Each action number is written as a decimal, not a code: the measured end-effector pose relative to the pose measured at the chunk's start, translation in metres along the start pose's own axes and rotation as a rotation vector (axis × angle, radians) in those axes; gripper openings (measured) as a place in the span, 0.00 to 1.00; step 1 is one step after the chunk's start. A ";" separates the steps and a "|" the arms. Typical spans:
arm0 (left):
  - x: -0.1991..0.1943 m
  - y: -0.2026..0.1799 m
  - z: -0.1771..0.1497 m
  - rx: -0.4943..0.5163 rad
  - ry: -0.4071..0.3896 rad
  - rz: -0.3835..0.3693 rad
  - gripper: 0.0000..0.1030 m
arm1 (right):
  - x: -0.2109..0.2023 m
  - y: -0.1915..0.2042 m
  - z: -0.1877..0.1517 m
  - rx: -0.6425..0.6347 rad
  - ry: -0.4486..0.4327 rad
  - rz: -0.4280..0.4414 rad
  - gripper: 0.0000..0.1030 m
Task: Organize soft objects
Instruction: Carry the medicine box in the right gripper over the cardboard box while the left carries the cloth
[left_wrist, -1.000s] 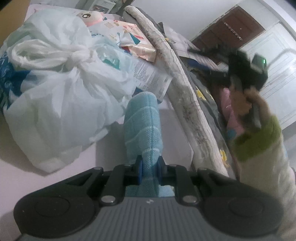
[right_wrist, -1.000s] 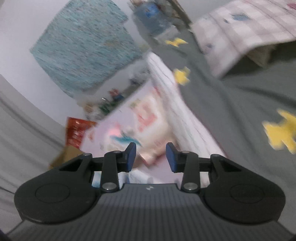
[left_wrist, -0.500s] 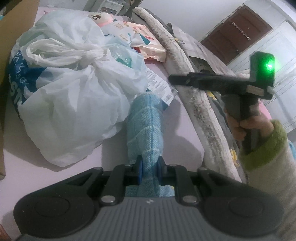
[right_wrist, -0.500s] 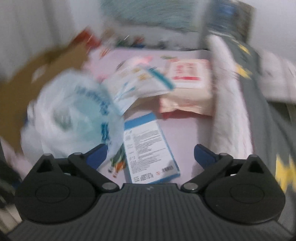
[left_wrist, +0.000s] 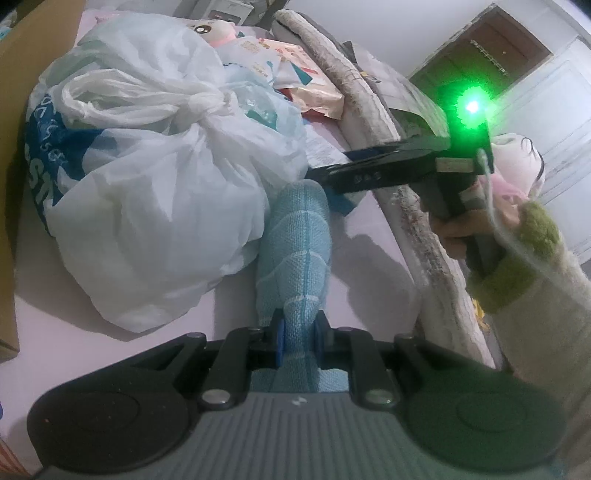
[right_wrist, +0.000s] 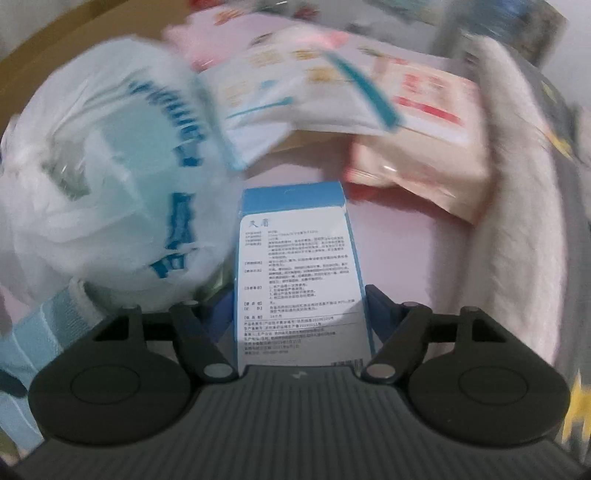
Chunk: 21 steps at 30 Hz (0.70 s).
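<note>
The left gripper (left_wrist: 298, 341) pinches the towel (left_wrist: 295, 251), soft and light. The right gripper (right_wrist: 301, 310), jaws just closing but still spread, straddles the flat pack (right_wrist: 295, 273); its thin long edges suit gripping.

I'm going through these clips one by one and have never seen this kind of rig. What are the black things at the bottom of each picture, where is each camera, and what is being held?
No robot here: a person holds a hand-held two-finger gripper in each hand, with a fisheye camera on each looking out along its fingers. The black shape at the bottom of each picture is that gripper's own body.

The left wrist view shows the left gripper shut on a light blue knitted cloth. Beside the cloth lies a knotted white plastic bag on a pink sheet. The right gripper reaches in from the right, held by a hand in a green-cuffed sleeve.

In the blurred right wrist view, the right gripper straddles a blue and white printed box; its jaws have just been closing, but do not visibly press on it yet. Behind lie soft packets.
</note>
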<state>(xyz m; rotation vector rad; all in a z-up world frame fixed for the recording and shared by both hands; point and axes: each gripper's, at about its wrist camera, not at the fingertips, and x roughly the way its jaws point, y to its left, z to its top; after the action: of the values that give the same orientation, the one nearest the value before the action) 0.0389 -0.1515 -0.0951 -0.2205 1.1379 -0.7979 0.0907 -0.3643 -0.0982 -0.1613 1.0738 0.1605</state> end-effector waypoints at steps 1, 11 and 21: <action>-0.001 -0.002 0.000 0.003 -0.003 -0.009 0.16 | -0.006 -0.008 -0.005 0.056 -0.015 0.007 0.70; -0.034 -0.014 0.001 -0.066 -0.032 -0.186 0.16 | -0.085 -0.070 -0.096 0.651 -0.283 0.285 0.70; -0.129 -0.005 0.004 -0.101 -0.245 -0.179 0.16 | -0.140 -0.030 -0.103 0.719 -0.523 0.517 0.70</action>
<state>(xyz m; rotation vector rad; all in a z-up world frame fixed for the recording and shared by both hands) 0.0167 -0.0702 0.0022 -0.4970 0.9356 -0.8464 -0.0564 -0.4227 -0.0212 0.7758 0.5764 0.2523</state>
